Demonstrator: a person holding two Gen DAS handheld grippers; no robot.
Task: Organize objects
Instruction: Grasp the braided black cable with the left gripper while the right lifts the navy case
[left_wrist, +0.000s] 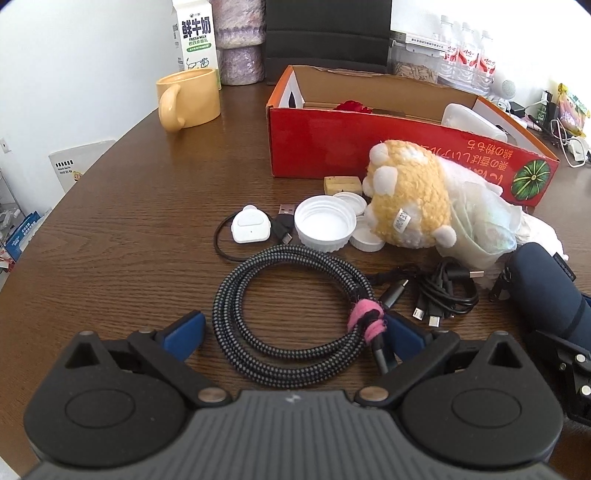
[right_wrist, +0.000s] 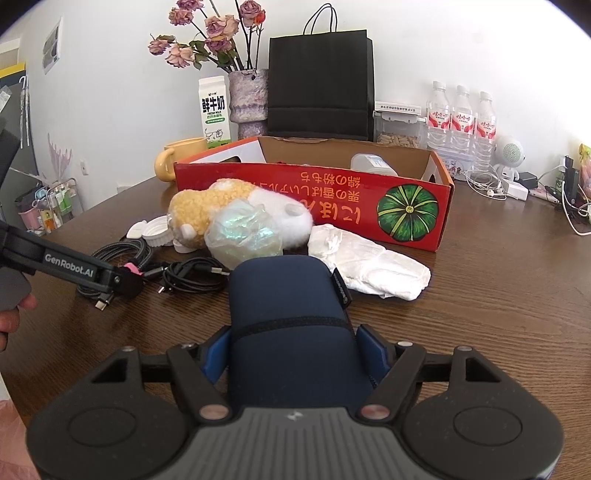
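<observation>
From the left wrist cam: the left gripper (left_wrist: 291, 334) is spread wide and holding nothing, its blue pads sitting either side of the braided cable coil (left_wrist: 291, 306) on the wooden table (left_wrist: 122, 229). The right pad is already up against the pink tie (left_wrist: 365, 319). My worry is that if it closes here it'll catch one strand or the tie rather than the whole bundle, and the coil will sag open or drag the thin black cables (left_wrist: 443, 291) along with it.

Right wrist cam: the right gripper (right_wrist: 291, 350) has the navy pouch (right_wrist: 288, 317) between its pads, which look pressed to the sides, fairly wide apart. The grip is at the near end only, so I reckon the far end could droop and sweep the crinkly plastic wrap (right_wrist: 243, 236) or plush toy (right_wrist: 236, 206) on the way to the red box (right_wrist: 314, 199), which sits just behind that pile.
</observation>
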